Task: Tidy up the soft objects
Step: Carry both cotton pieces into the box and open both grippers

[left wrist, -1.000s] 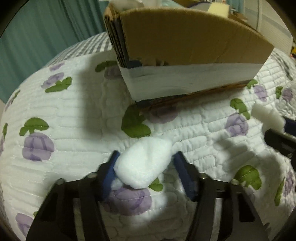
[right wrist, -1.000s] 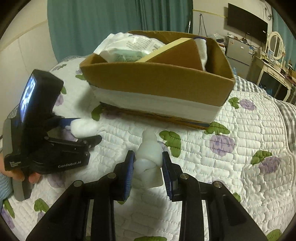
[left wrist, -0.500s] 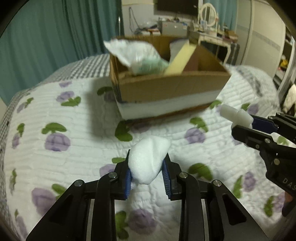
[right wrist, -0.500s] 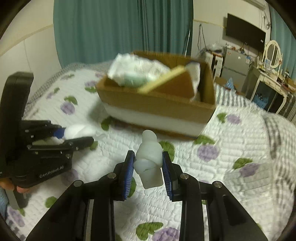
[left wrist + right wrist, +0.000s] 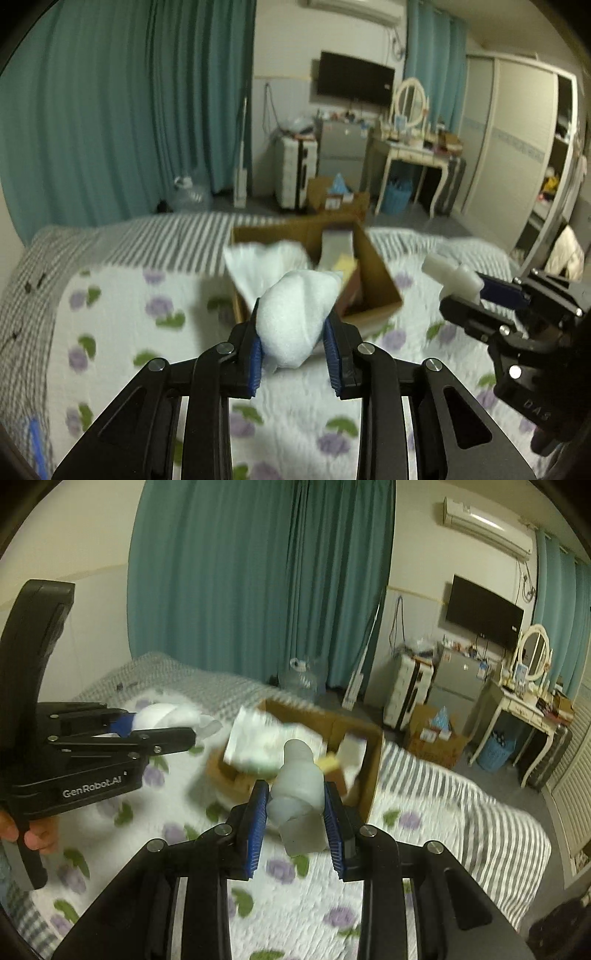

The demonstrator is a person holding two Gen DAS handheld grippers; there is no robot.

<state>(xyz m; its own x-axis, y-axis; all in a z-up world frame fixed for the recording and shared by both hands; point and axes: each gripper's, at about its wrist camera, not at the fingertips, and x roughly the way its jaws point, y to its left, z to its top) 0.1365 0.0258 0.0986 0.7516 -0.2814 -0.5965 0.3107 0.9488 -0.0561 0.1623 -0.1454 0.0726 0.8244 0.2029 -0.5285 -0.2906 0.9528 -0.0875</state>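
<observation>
Above the bed (image 5: 110, 325), short of the cardboard box (image 5: 373, 273), my left claw (image 5: 293, 354) is clenched on a white foam lump (image 5: 295, 317). My right claw (image 5: 295, 823) grips a pale knobbly foam piece (image 5: 299, 794), also held short of the box (image 5: 369, 760). Inside the box lie a white packet (image 5: 258, 746) and a yellow sponge (image 5: 328, 763)

Left wrist view looks forward along own fingers, from above bed (image 5: 122, 325), toward cardboard box (image 5: 373, 273) and far room wall. Right wrist view faces same way (slightly more from right side). Both share box (image 5: 369, 760), bed (image 5: 443, 805), television (image 5: 354, 79), and each shows other gripper at its edge.
</observation>
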